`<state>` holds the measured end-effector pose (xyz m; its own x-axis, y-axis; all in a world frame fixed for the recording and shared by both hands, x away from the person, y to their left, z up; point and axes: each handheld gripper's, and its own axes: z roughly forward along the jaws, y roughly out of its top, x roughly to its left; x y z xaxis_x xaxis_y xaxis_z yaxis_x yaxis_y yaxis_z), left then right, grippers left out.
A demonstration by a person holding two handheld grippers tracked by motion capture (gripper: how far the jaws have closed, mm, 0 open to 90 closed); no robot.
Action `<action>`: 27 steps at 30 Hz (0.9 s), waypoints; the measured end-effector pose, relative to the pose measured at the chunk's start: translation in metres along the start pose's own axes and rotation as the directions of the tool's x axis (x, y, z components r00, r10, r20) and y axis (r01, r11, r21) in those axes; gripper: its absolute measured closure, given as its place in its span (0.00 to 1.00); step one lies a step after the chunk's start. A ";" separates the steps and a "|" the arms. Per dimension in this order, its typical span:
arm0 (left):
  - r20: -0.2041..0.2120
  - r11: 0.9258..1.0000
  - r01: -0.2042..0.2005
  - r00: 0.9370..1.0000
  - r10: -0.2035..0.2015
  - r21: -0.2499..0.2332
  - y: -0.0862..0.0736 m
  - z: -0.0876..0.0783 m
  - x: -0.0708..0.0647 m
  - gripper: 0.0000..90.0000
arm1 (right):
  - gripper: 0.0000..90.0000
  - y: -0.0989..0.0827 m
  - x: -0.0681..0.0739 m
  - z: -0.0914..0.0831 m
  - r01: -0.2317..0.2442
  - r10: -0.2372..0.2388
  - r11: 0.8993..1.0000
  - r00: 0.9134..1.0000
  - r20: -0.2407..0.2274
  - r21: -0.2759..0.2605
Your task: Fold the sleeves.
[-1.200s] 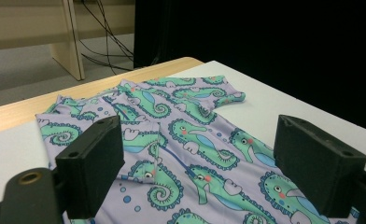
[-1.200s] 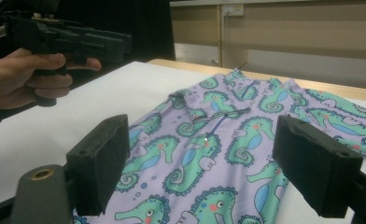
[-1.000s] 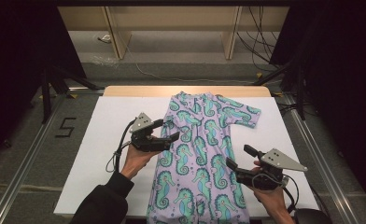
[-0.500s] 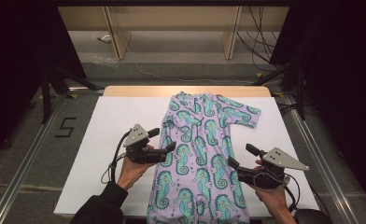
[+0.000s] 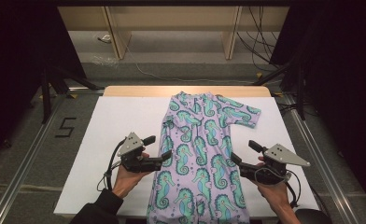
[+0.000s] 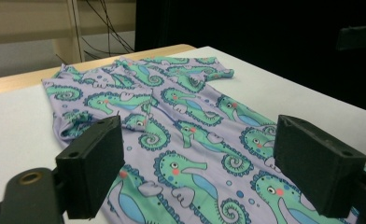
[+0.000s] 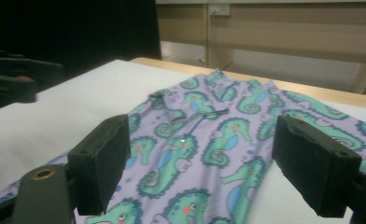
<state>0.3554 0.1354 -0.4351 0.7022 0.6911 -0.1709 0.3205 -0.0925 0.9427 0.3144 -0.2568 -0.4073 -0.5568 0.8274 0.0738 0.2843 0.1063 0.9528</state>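
A lilac romper (image 5: 200,154) printed with green seahorses lies flat on the white table cover (image 5: 116,121), neck at the far end. Its right sleeve (image 5: 244,116) is spread out and its left sleeve (image 5: 169,123) is folded in. My left gripper (image 5: 158,147) hovers open at the romper's left edge, jaws pointing right; nothing sits between its jaws over the print (image 6: 190,149). My right gripper (image 5: 244,151) is open at the romper's right edge, jaws pointing left across the fabric (image 7: 195,140), holding nothing. Each gripper view shows the opposite gripper far off (image 6: 358,37) (image 7: 13,77).
A wooden table edge (image 5: 186,91) runs along the far side. Beyond it are shelf legs (image 5: 230,39) and cables (image 5: 148,70) on the floor. A "5" mark (image 5: 65,127) lies left of the table. Metal rails (image 5: 307,135) flank both sides.
My left gripper has moved toward the near edge, down along the romper's left side, staying open. The right gripper has hardly shifted. The romper lies as before.
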 end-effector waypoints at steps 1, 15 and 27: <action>-0.001 1.000 0.000 1.000 0.000 0.001 -0.001 -0.001 0.000 0.17 | 0.23 0.002 -0.005 0.003 -0.001 0.001 1.000 1.000 0.016 0.007; -0.015 1.000 -0.014 1.000 0.015 0.006 -0.006 -0.010 -0.003 0.17 | 0.25 0.006 -0.051 0.035 -0.037 0.018 0.990 0.990 0.137 0.136; -0.026 1.000 -0.010 1.000 0.010 -0.003 -0.007 -0.013 -0.001 0.18 | 0.26 0.011 -0.085 0.064 -0.128 0.079 0.965 0.974 0.210 0.227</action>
<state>0.3444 0.1445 -0.4376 0.6887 0.7085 -0.1538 0.3116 -0.0977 0.9452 0.4145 -0.2910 -0.4223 -0.3558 0.9306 0.0857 0.5231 0.1223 0.8435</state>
